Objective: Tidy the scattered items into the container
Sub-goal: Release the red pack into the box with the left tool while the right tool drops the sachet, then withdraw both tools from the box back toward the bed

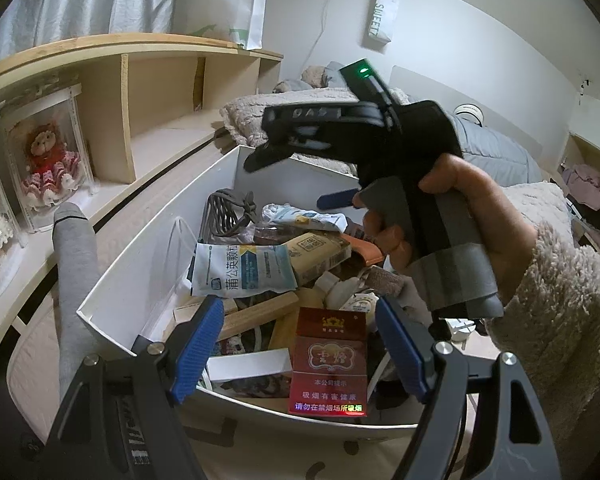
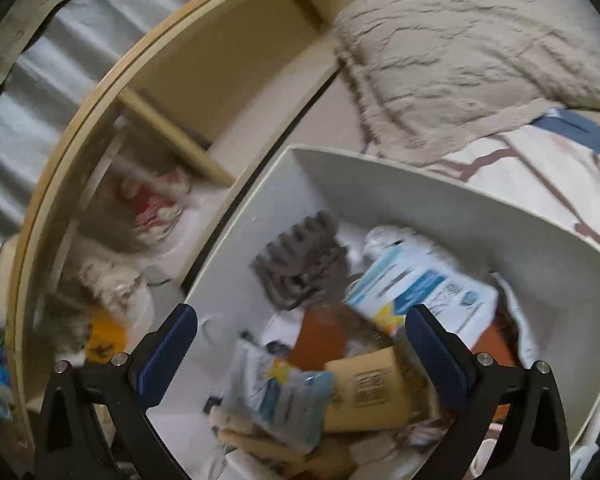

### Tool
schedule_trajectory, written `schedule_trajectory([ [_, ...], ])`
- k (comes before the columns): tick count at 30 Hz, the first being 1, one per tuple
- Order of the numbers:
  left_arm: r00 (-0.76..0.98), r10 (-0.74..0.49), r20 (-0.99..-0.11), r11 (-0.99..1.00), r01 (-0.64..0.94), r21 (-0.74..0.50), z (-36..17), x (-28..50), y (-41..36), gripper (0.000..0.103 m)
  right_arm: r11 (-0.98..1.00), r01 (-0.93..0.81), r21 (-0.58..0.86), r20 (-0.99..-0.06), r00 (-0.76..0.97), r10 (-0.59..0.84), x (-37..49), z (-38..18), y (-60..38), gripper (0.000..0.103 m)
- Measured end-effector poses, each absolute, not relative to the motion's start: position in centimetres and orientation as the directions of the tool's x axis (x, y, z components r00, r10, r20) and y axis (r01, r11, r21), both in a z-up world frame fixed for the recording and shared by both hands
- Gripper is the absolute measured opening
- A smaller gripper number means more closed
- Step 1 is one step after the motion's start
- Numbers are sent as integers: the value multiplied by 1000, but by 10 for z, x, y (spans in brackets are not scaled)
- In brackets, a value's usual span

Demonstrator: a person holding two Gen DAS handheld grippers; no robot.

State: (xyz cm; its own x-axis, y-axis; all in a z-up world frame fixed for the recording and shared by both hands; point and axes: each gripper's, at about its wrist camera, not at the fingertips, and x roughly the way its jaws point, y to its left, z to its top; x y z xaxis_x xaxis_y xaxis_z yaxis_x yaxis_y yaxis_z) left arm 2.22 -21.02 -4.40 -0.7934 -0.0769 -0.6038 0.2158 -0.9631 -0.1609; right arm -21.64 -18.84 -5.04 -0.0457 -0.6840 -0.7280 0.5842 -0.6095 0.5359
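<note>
Blurred clutter in white container (image 2: 440, 184), lower items buried.

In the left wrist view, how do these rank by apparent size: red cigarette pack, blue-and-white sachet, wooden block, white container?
Largest to smallest as they look:
1. white container
2. red cigarette pack, though it lies nearest the camera, which inflates it
3. blue-and-white sachet, close to the pack, so this order is unsure
4. wooden block, partly covered
</note>
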Motion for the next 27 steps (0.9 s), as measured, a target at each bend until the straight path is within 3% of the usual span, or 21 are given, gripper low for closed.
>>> schedule_trajectory([
  [14, -789, -75, -610, -963, 215, -160, -46, 21, -211, 78, -742, 517, 427, -845, -65, -531, -241, -99, -182, 103],
  [21, -789, -73, -610, -964, 214, -161, -46, 21, -210, 78, -674, 487, 555, -785, 38, -618, -230, -99, -172, 103],
  [27, -789, -74, -611, -961, 219, -167, -47, 21, -208, 78, -656, 570, 495, -807, 22, -590, -206, -83, -177, 103],
])
